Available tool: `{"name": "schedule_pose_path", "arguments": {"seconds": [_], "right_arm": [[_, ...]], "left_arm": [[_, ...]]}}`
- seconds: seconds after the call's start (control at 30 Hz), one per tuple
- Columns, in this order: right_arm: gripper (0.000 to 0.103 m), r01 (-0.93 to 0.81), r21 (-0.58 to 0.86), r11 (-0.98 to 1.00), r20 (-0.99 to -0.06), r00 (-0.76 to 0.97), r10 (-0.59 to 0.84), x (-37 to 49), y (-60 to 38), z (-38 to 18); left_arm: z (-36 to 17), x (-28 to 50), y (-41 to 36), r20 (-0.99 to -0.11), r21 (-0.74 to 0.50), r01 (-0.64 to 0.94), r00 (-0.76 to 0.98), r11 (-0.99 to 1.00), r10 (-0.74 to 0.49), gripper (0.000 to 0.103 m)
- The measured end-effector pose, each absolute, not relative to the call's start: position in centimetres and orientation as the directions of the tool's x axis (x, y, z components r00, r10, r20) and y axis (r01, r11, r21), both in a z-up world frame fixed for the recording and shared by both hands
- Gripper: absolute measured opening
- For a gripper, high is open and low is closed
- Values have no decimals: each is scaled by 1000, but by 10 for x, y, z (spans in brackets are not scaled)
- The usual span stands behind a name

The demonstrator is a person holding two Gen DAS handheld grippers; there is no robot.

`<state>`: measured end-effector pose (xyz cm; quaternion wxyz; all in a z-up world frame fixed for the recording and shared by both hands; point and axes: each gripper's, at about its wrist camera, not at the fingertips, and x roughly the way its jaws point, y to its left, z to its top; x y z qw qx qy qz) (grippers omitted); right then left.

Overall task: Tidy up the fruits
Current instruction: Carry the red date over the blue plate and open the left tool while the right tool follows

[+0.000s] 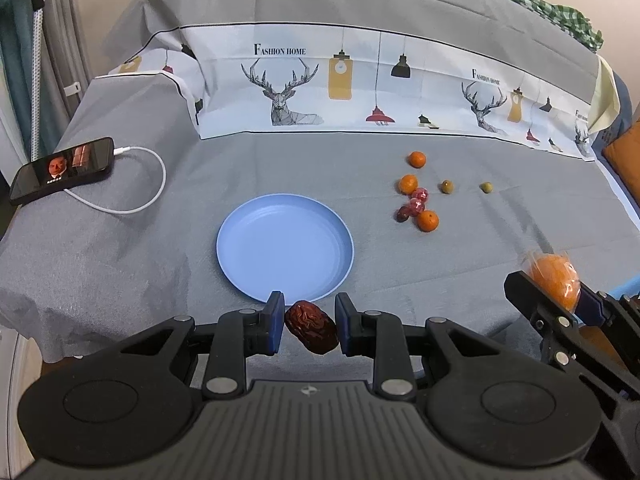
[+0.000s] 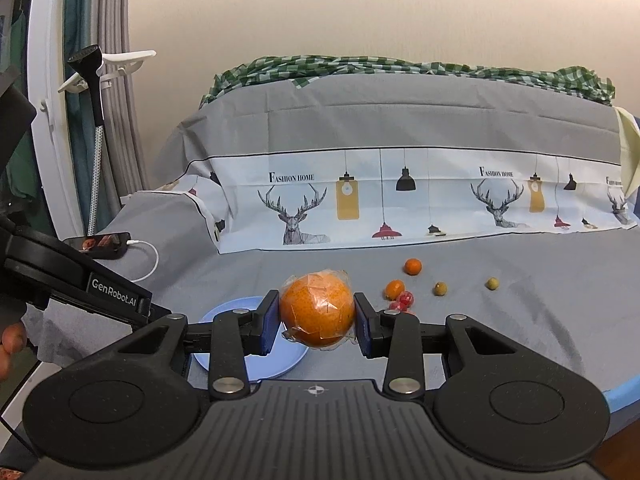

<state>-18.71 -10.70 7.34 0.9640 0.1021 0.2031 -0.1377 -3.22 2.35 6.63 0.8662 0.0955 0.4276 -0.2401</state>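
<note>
1. Left hand-held gripper [image 1: 309, 326]: closed on a wrinkled dark red date [image 1: 311, 326], held just at the near rim of the blue plate [image 1: 256, 256]
2. Right hand-held gripper [image 2: 316, 320]: closed on a plastic-wrapped orange [image 2: 317, 310], held above the bed [image 2: 500, 320], over the plate's right edge
3. Plate is seen bare, near the bed's front edge
4. Small oranges [image 1: 409, 184], red wrapped pieces [image 1: 416, 205] and two green fruits [image 1: 447, 187] are scattered toward the bed's right side, well apart from the plate
5. Phone [image 1: 64, 170] with cable is noted at the left edge
</note>
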Motion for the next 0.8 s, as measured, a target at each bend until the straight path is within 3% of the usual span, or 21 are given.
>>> {"name": "schedule_pose_path", "arguments": {"seconds": [0.8], "right_arm": [[40, 243, 110, 964, -501, 851, -158, -141, -102, 50]], "left_arm": [[47, 24, 34, -803, -53, 431, 517, 901, -295, 30]]}}
